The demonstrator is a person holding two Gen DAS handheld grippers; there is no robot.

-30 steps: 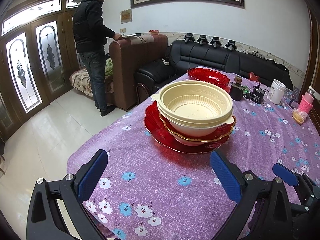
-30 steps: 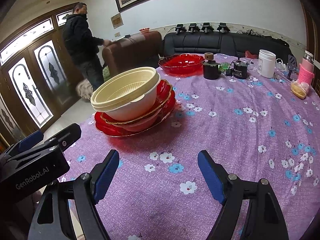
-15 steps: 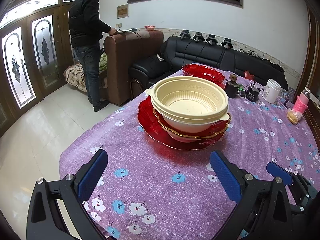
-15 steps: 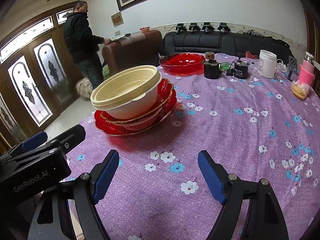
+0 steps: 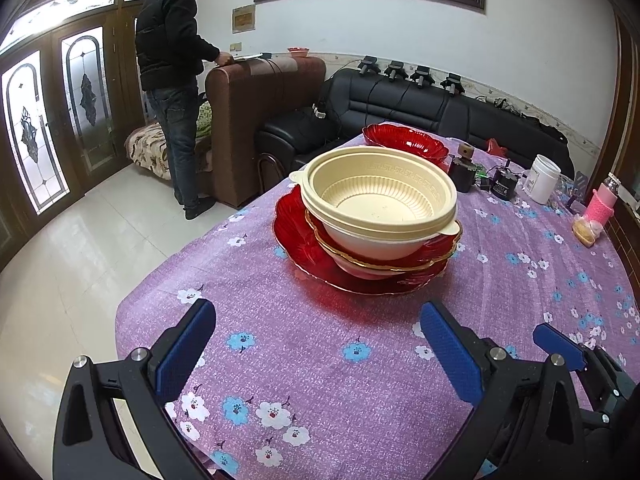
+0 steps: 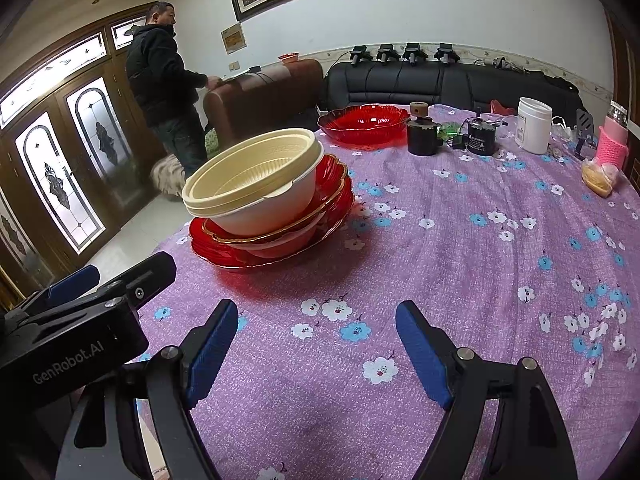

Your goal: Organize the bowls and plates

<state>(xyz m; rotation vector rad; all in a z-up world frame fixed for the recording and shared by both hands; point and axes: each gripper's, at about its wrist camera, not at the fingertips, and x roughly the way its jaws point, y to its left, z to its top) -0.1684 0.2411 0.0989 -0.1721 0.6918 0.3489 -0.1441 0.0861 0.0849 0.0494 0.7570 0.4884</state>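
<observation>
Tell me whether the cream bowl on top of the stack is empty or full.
Empty: the cream bowl sits upright atop the red dishes, its ribbed inside and bare bottom fully visible.

The right gripper hangs over the purple floral tablecloth, jaws spread wide with nothing between them. Ahead and left of it a cream bowl sits tilted atop stacked red plates; a separate red dish lies far ahead

Both low views facing stacked bowls
</observation>
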